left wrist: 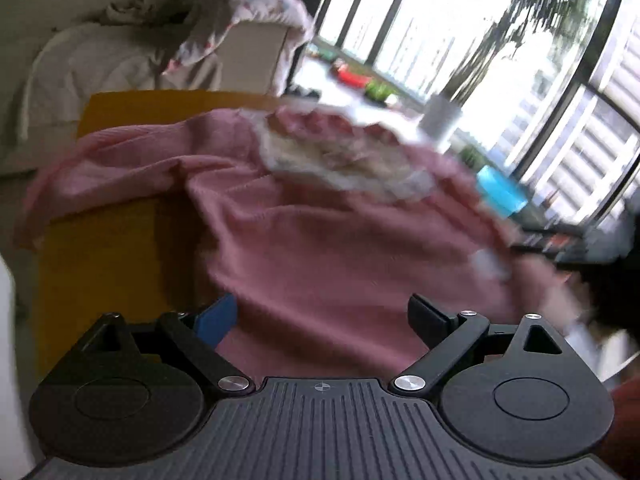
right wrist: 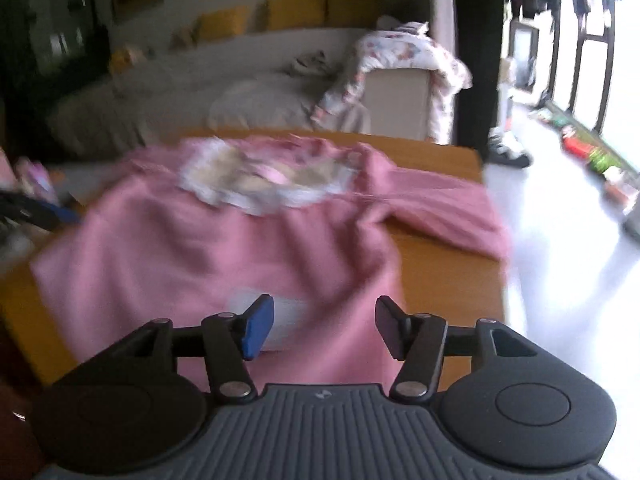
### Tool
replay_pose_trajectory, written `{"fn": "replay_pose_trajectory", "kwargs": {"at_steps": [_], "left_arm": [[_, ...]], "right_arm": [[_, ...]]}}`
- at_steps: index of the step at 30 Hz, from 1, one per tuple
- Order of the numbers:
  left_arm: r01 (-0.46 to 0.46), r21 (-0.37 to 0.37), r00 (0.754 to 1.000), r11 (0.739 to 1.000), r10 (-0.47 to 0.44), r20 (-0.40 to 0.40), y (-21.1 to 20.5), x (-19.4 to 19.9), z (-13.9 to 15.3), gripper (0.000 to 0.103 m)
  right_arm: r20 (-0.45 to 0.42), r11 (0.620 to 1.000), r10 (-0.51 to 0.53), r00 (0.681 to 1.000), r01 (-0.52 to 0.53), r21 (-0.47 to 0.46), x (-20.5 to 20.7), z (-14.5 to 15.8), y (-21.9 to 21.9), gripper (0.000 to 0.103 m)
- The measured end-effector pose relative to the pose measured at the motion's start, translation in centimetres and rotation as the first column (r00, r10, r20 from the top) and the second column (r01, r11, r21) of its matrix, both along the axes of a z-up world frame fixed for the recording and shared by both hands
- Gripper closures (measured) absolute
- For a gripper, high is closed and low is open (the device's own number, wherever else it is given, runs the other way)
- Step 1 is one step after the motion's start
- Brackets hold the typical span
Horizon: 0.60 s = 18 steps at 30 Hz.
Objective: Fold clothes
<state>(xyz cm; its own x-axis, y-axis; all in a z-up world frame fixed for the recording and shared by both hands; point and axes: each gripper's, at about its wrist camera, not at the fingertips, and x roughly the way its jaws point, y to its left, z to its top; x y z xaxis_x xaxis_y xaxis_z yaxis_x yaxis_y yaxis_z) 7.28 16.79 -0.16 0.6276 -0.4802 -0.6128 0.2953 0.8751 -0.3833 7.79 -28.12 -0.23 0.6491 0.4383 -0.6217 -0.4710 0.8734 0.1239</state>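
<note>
A pink sweatshirt (left wrist: 320, 240) with a pale frilly patch (left wrist: 340, 160) on its chest lies rumpled on a wooden table (left wrist: 100, 248). My left gripper (left wrist: 324, 320) hovers open just over its lower part, nothing between the fingers. In the right wrist view the same pink sweatshirt (right wrist: 224, 240) spreads over the table (right wrist: 448, 272), one sleeve (right wrist: 440, 204) stretched to the right edge. My right gripper (right wrist: 320, 326) is open above the hem, by a white label (right wrist: 284, 320). The other gripper's dark arm and blue pad (right wrist: 44, 210) show at the left edge. Both views are motion-blurred.
A sofa (right wrist: 160, 92) with cushions and a floral garment (right wrist: 400, 56) draped over a box stands beyond the table. Tall windows (left wrist: 480, 32), a potted plant (left wrist: 440, 116) and a blue object (left wrist: 500, 192) are to the right. A person's shoe (right wrist: 508, 152) shows on the floor.
</note>
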Motion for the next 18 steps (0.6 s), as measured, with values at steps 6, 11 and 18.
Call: {"fn": "replay_pose_trajectory", "kwargs": {"at_steps": [6,11,18], "left_arm": [[0.035,-0.077,0.998,0.996,-0.039,-0.054,-2.8,-0.3,-1.7,0.005],[0.033,0.058,0.998,0.998,-0.03,-0.051,-3.0,-1.0,-1.9,0.005],[-0.013,0.122,1.0,0.992,0.014,-0.009,-2.4,-3.4,-0.6,0.003]], "right_arm": [[-0.033,0.998,0.022,0.999,-0.024,-0.053,-2.4,-2.5,0.9,0.046],[-0.061,0.997,-0.073,0.995,0.073,-0.001,-1.7,-1.7,-1.7,0.046],[-0.014,0.997,0.061,0.998,-0.061,-0.04,-3.2,-0.6,0.4,0.046]]}}
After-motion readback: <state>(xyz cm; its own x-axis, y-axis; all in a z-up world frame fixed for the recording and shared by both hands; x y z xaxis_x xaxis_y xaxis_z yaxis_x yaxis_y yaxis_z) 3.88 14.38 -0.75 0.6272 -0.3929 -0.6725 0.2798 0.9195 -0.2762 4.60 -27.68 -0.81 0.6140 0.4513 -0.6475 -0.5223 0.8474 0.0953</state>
